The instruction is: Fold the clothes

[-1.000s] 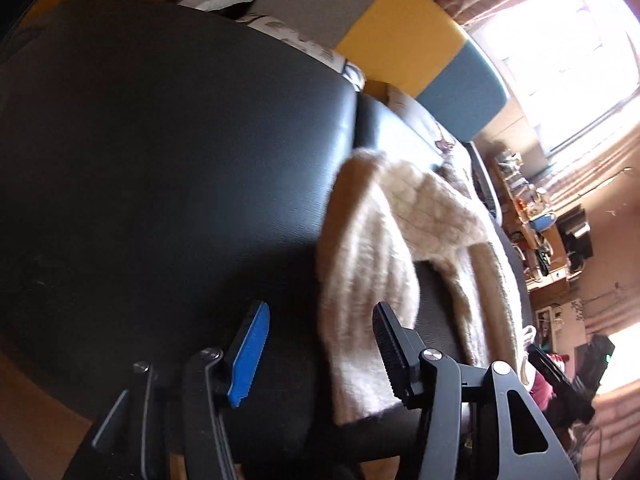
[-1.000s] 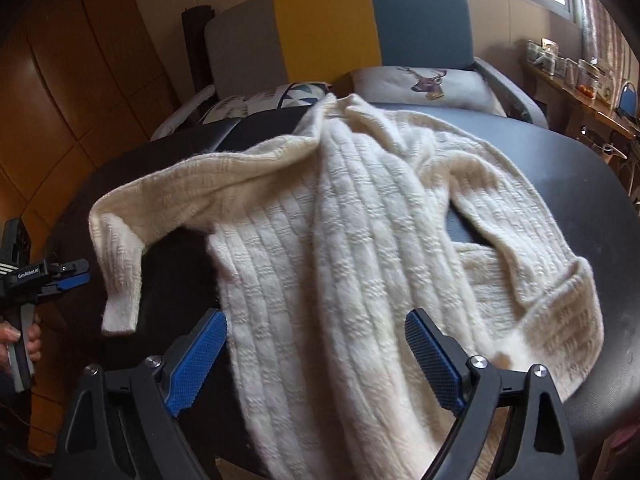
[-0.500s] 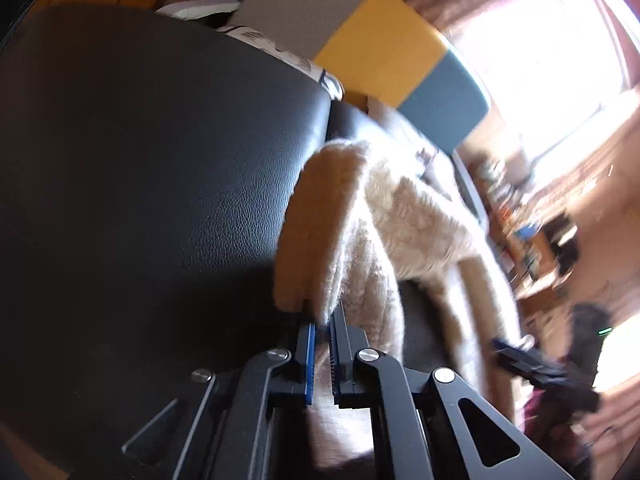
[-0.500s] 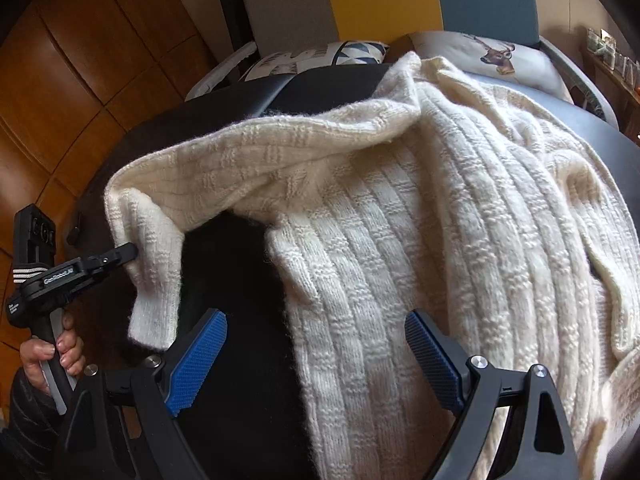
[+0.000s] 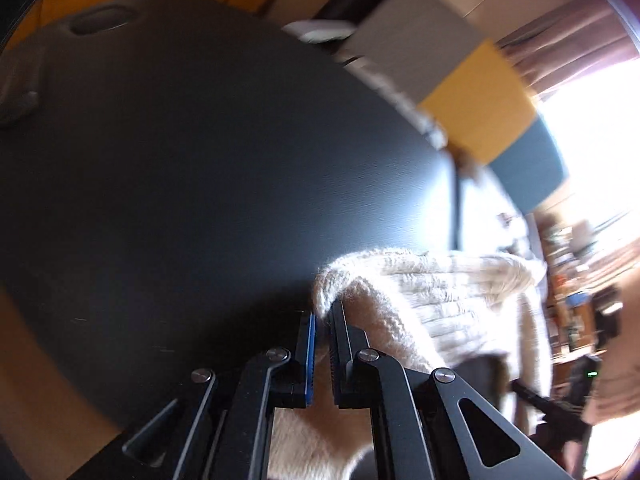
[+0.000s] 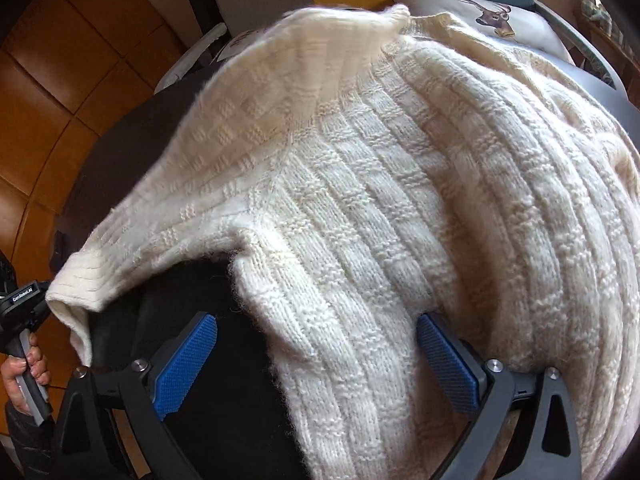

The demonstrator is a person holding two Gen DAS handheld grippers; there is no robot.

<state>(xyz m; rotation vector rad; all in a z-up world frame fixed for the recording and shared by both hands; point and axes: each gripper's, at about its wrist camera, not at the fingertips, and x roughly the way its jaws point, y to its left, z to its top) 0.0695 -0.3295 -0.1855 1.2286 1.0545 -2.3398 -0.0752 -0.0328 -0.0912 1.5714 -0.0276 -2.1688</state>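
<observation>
A cream knitted sweater [image 6: 400, 208] lies spread over a black round table [image 5: 200, 168]. My left gripper [image 5: 322, 320] is shut on the cuff of one sleeve [image 5: 400, 292] and holds it lifted off the table. In the right wrist view that sleeve [image 6: 208, 184] stretches out to the left, with the left gripper [image 6: 24, 300] pinching its cuff. My right gripper [image 6: 320, 356] is open, its blue pads on either side of the sweater's lower body near the armpit, without closing on it.
A sofa with grey, yellow and blue back panels [image 5: 472, 96] stands behind the table, with a deer-print cushion [image 6: 496, 20] on it. Orange wood panelling [image 6: 60, 80] lies to the left. A hand [image 6: 20, 364] grips the left tool's handle. A cluttered shelf [image 5: 572, 280] is at right.
My left gripper went from open to shut on the sleeve cuff, then pulled it out leftward and up. My right gripper moved closer over the sweater's body and stayed open.
</observation>
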